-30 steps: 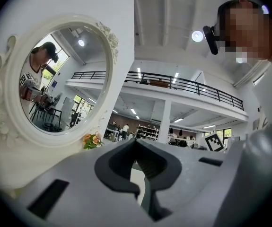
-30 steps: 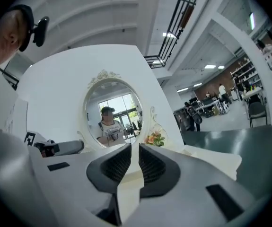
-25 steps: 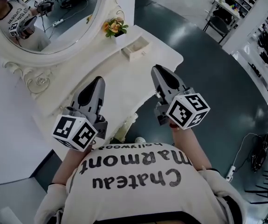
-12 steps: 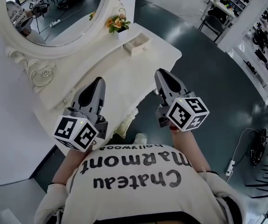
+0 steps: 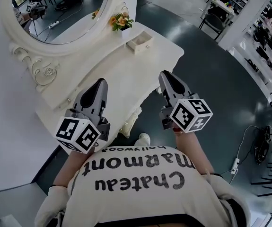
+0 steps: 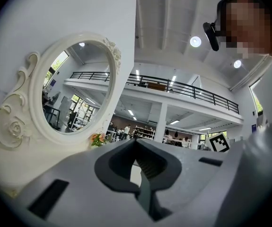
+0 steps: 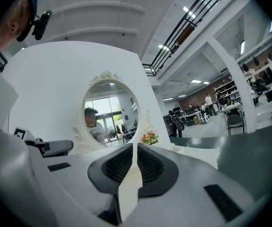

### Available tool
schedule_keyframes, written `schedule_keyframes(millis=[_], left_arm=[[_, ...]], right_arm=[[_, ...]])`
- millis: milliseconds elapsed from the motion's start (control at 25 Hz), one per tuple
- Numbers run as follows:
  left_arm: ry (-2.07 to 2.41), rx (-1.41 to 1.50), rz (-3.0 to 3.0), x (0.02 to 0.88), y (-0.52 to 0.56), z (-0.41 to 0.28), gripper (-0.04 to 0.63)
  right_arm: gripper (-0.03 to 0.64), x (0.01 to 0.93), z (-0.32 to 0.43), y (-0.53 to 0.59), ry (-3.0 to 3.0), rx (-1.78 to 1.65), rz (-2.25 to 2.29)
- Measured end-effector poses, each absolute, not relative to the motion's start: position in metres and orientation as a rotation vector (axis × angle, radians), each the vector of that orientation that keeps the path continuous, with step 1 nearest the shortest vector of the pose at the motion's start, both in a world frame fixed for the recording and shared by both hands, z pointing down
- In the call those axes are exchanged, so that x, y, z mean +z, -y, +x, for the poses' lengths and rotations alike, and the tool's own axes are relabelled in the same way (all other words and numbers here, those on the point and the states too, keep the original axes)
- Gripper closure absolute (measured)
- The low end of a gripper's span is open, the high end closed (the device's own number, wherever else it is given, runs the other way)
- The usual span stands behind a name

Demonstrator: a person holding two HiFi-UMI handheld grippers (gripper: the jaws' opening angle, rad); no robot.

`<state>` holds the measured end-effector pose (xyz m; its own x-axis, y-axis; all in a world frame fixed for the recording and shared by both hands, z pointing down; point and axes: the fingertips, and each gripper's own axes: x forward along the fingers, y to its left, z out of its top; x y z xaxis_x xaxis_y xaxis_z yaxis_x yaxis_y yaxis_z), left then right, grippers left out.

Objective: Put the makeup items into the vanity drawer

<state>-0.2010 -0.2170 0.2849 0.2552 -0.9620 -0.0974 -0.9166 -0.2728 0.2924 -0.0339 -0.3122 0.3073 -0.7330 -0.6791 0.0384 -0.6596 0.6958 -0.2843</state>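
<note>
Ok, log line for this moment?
left gripper: shut, empty | right gripper: shut, empty | position: both at front edge of vanity top | makeup items: none in view

Mirror (image 5: pixel 55 18) cut off by head view's top edge. Small box (image 5: pixel 139 42) at far end of vanity (image 5: pixel 126 74): contents too small to tell.

Orange flower posy (image 5: pixel 120 21) stands beside the oval mirror (image 5: pixel 55 8). Dark chair (image 5: pixel 214 23) and white power strip (image 5: pixel 235 166) on grey floor (image 5: pixel 206 74), well apart.
</note>
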Motion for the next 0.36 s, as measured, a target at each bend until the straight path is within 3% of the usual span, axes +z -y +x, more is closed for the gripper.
schedule_keyframes(millis=[360], left_arm=[[1.769,-0.394,2.346,0.286,0.218,-0.214,0.588]], right_arm=[[0.568,0.309,-0.043,0.316,-2.819,-0.452,-1.14]])
